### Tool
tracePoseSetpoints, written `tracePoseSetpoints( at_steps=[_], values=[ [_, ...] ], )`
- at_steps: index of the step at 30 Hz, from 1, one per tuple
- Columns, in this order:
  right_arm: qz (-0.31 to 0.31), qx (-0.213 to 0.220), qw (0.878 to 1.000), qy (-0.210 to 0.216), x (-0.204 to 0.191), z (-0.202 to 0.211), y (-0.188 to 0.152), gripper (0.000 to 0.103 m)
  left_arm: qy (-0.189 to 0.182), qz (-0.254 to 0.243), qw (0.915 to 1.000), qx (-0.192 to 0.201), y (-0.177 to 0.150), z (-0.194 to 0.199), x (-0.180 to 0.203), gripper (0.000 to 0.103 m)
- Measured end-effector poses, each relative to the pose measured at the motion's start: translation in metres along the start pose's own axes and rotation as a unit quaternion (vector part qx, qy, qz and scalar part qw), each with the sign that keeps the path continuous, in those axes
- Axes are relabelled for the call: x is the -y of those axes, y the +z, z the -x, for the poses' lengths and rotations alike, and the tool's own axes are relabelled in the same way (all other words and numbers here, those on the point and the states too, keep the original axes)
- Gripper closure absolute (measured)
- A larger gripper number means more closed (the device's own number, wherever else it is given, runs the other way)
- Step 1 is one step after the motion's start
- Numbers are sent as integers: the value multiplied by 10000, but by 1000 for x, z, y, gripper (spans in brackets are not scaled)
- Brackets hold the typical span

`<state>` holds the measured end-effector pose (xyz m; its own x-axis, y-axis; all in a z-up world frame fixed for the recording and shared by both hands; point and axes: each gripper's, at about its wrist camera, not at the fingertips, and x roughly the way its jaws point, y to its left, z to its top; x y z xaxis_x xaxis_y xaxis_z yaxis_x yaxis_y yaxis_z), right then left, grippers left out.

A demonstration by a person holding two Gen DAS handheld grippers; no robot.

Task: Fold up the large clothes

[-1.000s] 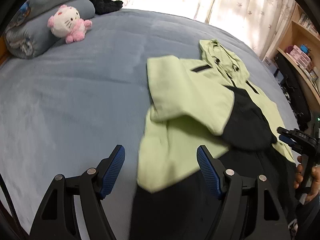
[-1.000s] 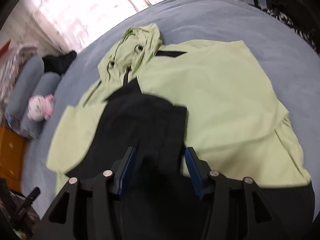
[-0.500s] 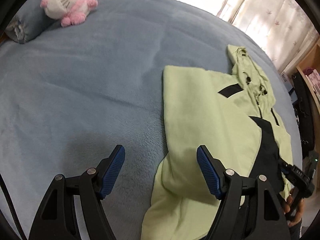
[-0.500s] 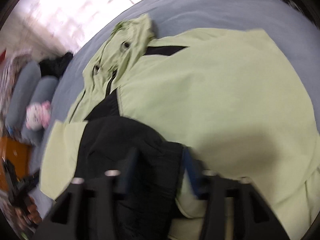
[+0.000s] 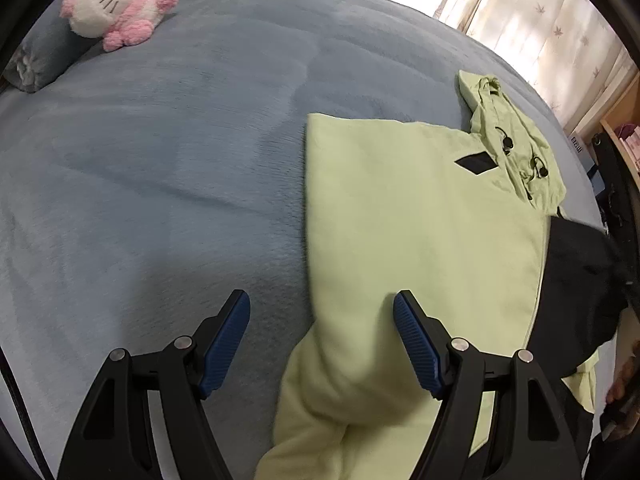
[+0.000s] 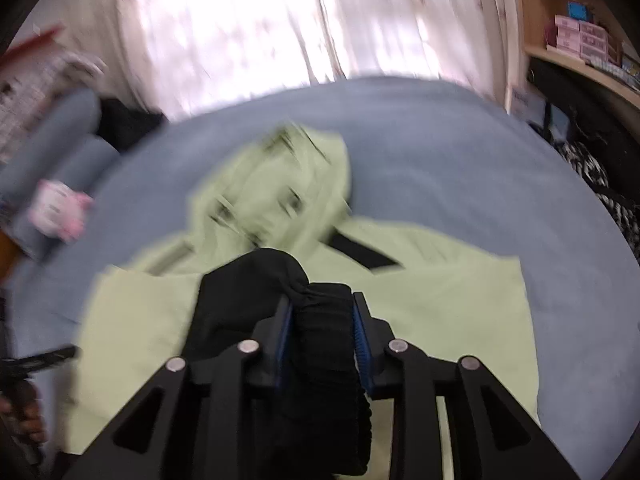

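From the left wrist we see our left claw spread wide and holding nothing, poised over the left edge of the pale green hoodie lying on the blue bed; a pink and white plush cat sits by the pillow

From the right wrist, blurred, our right claw is clamped on the hoodie's black cuff, lifted above the green body, hood beyond

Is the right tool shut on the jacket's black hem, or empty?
Shut on it: the right tool has bunched black ribbed hem pressed between both pads, lifted above the green jacket.
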<state>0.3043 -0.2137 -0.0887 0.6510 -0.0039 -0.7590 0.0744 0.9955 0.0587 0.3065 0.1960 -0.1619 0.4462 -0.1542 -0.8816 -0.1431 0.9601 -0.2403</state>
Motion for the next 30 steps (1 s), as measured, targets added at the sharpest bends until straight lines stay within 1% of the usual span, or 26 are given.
tracePoseSetpoints(
  at_steps=[2, 4, 5, 8, 9, 10, 12, 14, 17, 18, 19, 20, 21, 22, 23, 24, 25, 26, 28, 30],
  values=[
    [178, -321, 9979, -529, -2, -25, -6, 72, 22, -3, 10000, -82, 4, -9, 6, 30],
    [192, -494, 9961, -706, -2, -39, -14, 72, 120, -33, 9998, -123, 7, -17, 10, 30],
    [144, -442, 9963, -719, -2, -36, -17, 72, 211, -73, 9997, -132, 9, -21, 13, 30],
    [69, -44, 9968, -795, -5, -18, -22, 72, 486, -248, 9985, -79, 13, -28, 21, 30],
    [99, 74, 9964, -835, -6, -12, -25, 72, 633, -359, 9973, -19, 14, -29, 25, 38],
    [188, 227, 9952, -937, -9, -6, -27, 72, 782, -490, 9957, 95, 14, -29, 29, 59],
    [409, 427, 9916, -1151, -18, -1, -27, 69, 930, -681, 9931, 222, 15, -30, 35, 79],
    [546, 441, 9868, -1463, -22, -5, -24, 64, 1069, -679, 9915, 304, 16, -31, 37, 79],
    [467, 391, 9834, -1711, -14, -12, -18, 64, 1138, -827, 9887, 522, 14, -21, 39, 79],
    [316, 375, 9844, -1687, -6, -13, -15, 64, 1193, -948, 9865, 595, 12, -16, 42, 78],
    [135, 360, 9870, -1559, 1, -12, -13, 64, 1236, -1018, 9851, 628, 11, -11, 44, 78],
    [-77, 346, 9903, -1341, 7, -9, -12, 64, 1227, -1085, 9842, 671, 9, -4, 47, 78],
    [-244, 351, 9930, -1097, 11, -3, -13, 64, 1137, -1142, 9841, 752, 8, 3, 51, 78],
    [-290, 353, 9942, -979, 10, -1, -14, 64, 1002, -1184, 9842, 852, 7, 12, 55, 78],
    [-274, 324, 9954, -859, 6, 3, -16, 64, 847, -1225, 9842, 953, 6, 23, 60, 78],
    [-208, 234, 9968, -739, -1, 5, -19, 64, 748, -1261, 9844, 973, 7, 29, 66, 78],
    [-153, 137, 9979, -615, -10, 6, -25, 64, 615, -1343, 9848, 913, 7, 35, 75, 78],
    [-110, 50, 9991, -401, -18, 7, -29, 64, 494, -1396, 9852, 862, 5, 40, 83, 78],
    [-36, -178, 9997, 184, -40, 10, -40, 64, 227, -1408, 9864, 812, -3, 48, 99, 78],
    [67, -434, 9968, 673, -65, 12, -54, 64, -114, -1394, 9871, 775, -17, 52, 115, 77]
  ],
)
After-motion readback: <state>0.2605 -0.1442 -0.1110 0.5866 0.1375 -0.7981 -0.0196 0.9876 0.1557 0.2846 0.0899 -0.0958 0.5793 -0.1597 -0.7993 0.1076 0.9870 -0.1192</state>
